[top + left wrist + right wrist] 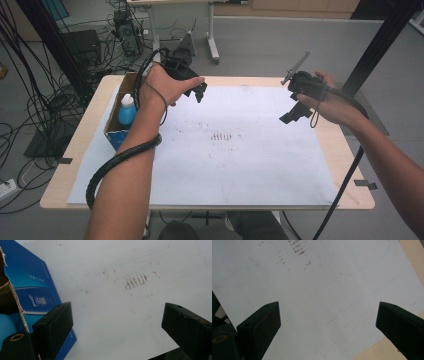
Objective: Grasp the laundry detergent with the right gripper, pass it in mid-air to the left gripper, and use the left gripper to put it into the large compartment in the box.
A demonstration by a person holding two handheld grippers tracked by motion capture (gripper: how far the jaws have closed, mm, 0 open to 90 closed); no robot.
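A blue cardboard box (116, 131) with a torn brown rim stands at the table's left edge, and a blue bottle with a white cap (127, 110) stands inside it. My left gripper (197, 91) hovers just right of the box over the white sheet (235, 165); in the left gripper view it (116, 320) is open with nothing between the jaws, the box (32, 287) beside its left jaw. My right gripper (295, 114) hangs above the sheet's right part, and the right gripper view shows it (328, 320) open and empty too.
The white sheet carries a patch of brown smudge marks (222, 137) near its middle and a faint pencilled outline (362, 262). The wooden table (352, 165) shows bare strips at both sides. Cables and equipment lie on the floor behind the table to the left.
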